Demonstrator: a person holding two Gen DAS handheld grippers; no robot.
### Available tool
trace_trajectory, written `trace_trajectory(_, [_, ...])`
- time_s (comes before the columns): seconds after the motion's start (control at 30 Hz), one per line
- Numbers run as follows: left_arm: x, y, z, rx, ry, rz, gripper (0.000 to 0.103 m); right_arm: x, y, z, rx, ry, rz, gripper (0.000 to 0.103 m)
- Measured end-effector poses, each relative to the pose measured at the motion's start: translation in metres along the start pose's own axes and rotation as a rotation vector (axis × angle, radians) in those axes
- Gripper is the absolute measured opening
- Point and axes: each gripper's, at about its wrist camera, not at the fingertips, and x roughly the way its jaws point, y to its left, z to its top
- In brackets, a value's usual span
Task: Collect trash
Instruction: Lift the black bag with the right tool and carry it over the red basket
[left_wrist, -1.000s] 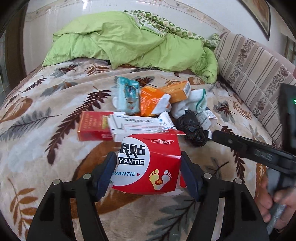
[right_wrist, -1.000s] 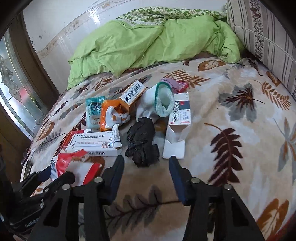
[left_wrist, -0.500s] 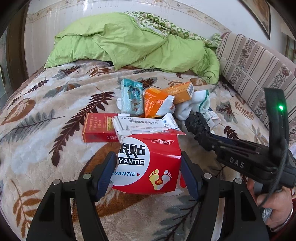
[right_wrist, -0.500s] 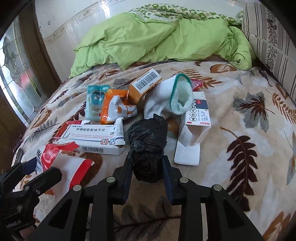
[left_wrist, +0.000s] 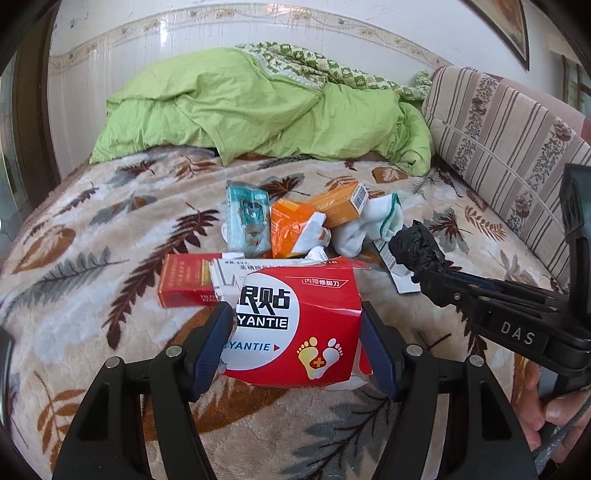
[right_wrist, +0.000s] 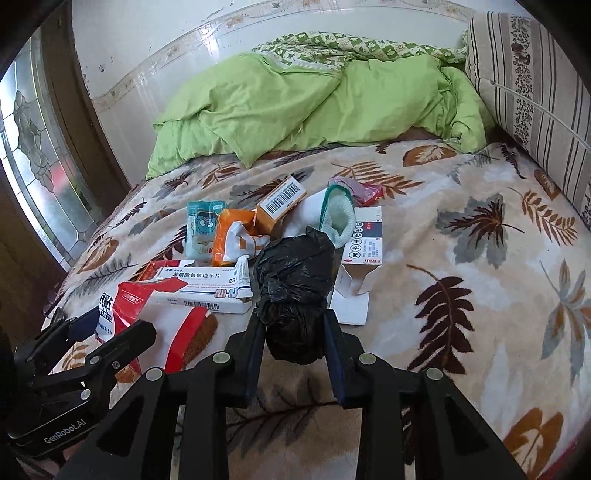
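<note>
A: Left wrist view first — left gripper (left_wrist: 297, 325) is clamping the red torn box (left_wrist: 295, 321), jaws wide on its two side walls, open top facing up like a bin.

B: Anything further left?

A: Red cigarette pack (left_wrist: 186, 278) is lying flat on the leaf-print blanket (left_wrist: 92, 295), touching a white medicine carton (right_wrist: 207, 286). Behind those, a teal packet (left_wrist: 246, 221), an orange pouch (left_wrist: 291, 227), an orange barcode box (left_wrist: 341, 203) and a white sock (left_wrist: 369, 225) are sitting bunched together.

B: Right side?

A: Right gripper (right_wrist: 293, 336) is pinching a crumpled black plastic bag (right_wrist: 293, 291), jaws narrow on its lower half. In the left view the bag looks lifted, just right of the red box and a bit above its rim. An opened white carton (right_wrist: 360, 266) is lying flat beside it.

B: Step in hand?

A: Probably dropping the bag into the red box. To do it well — be keeping the box upright and steady, be carrying the bag fully over the opening before letting go. The torn flap is sticking up on the near side, so I'd be coming in from above, not sideways. The bag is soft and may be springing open, so pushing it down a little should help.
</note>
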Motion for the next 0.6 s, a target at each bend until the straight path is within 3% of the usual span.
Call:
trace_trajectory(0.33, [-0.009, -0.005, 0.002, 0.038, -0.041, 0.073, 0.068, -0.017, 0.009, 0.001, -0.043, -0.034, -0.019, 0.032])
trace_trajectory(0.6, [-0.011, -0.001, 0.001, 0.032, -0.047, 0.087, 0.068, -0.023, 0.012, 0.0, -0.053, -0.042, -0.029, 0.032])
